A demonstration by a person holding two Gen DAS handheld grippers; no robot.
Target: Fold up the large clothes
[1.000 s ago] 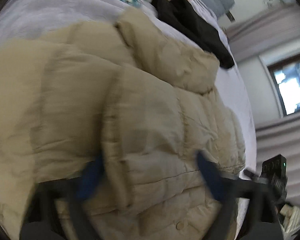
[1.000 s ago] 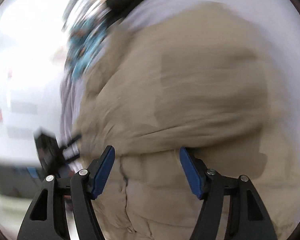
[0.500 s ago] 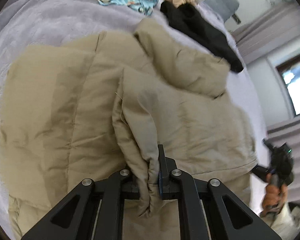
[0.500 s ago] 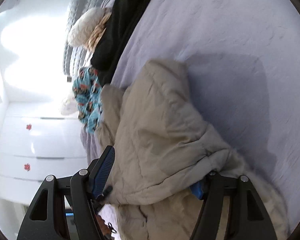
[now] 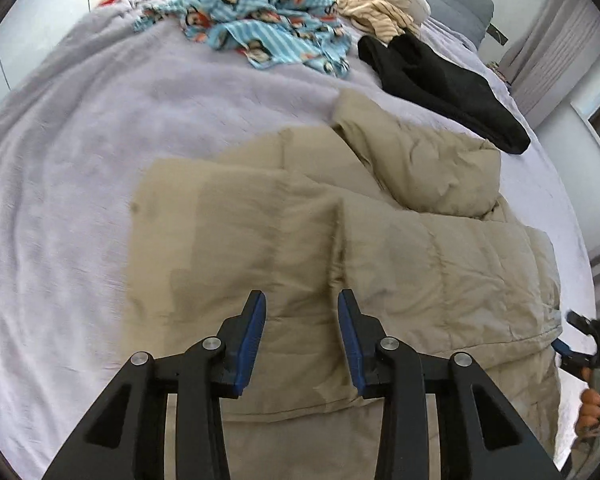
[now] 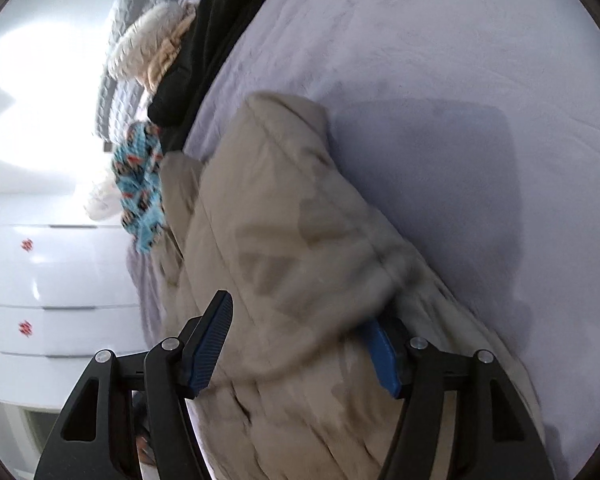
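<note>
Beige puffer jacket (image 5: pixel 340 248) is laid partly folded on the lavender bed (image 5: pixel 80 168). Its flap has just been released by the left hand-held gripper (image 5: pixel 302 338), now spread; the right hand-held gripper (image 6: pixel 300 344) is spread around a fold.

The jacket (image 5: pixel 340 240) lies on the bed (image 5: pixel 80 200), folded in on itself, with its hood (image 5: pixel 420 160) at the far end. Beyond the hood, a dark garment (image 5: pixel 440 84) lies on the bed, reaching toward the right edge. To its left is a patterned garment (image 5: pixel 268 24), and behind the 2, at the head of the bed, sits a pale bundle (image 5: pixel 380 0). The left gripper (image 5: pixel 302 320) is over the jacket's near part, above a fold edge. The right gripper (image 6: pixel 300 344) is at the jacket's right edge, with 1 puffy fold between its fingers. In the right wrist view, drawers (image 6: pixel 52 288) stand past the bed's far side.
</note>
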